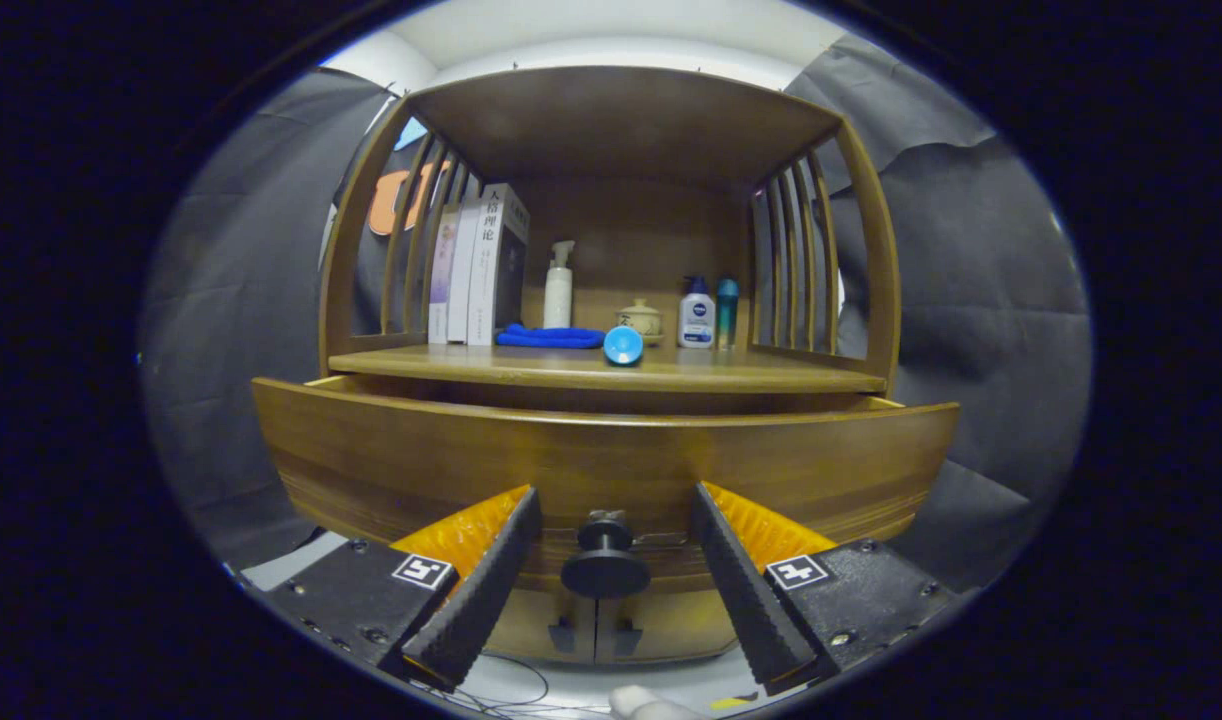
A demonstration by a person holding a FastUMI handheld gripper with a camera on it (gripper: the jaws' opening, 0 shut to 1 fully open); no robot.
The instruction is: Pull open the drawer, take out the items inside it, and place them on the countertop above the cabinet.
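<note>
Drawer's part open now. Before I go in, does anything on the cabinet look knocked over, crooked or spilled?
One thing: a blue tube-like item lies on its side at the countertop's front edge, its round end toward the gripper. The books and bottles stand upright; no spill. The drawer looks level. The gripper is open, its fingers flanking the knob.

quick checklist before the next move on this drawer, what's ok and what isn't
1. Drawer pulled out from the cabinet: ok, its front stands forward of the countertop.
2. Gripper free of the knob: ok, jaws open, knob between them untouched.
3. Drawer contents in sight: cannot tell, the front panel hides the inside.
4. Bare countertop space for the items: ok, near the front edge beside the blue round object.
5. Drawer open far enough to reach in: cannot tell.
</note>
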